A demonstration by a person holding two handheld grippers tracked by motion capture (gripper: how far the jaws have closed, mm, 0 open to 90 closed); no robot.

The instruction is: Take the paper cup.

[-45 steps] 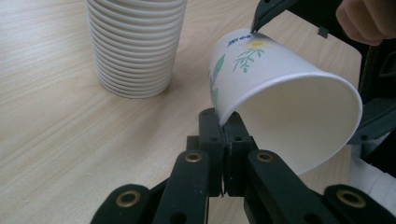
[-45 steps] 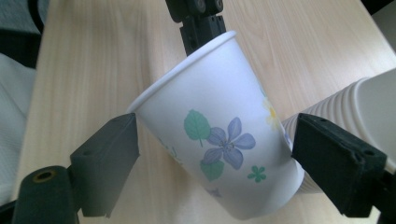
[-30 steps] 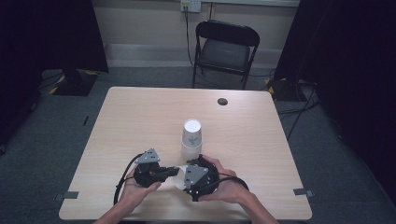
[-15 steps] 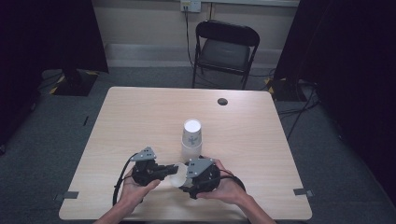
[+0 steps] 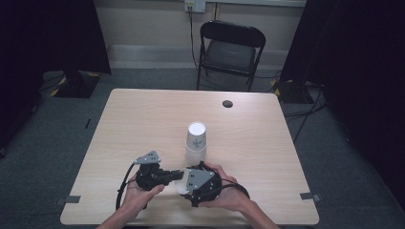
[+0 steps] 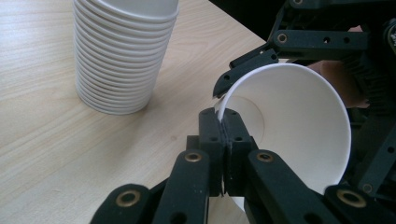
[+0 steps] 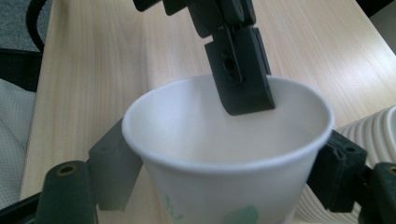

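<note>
On the table (image 5: 143,119) the stack of paper cups (image 5: 196,141) stands upside down, just beyond your hands, while the single paper cup (image 6: 299,121) hangs between your tools near the front edge, empty. Your right tool (image 7: 224,182) has just been opening slightly yet cradles the cup's wall, and your left tool (image 6: 225,140) is pinched tight on its rim. You appear mid-handover; next, let one tool release cleanly without crushing it.
</note>
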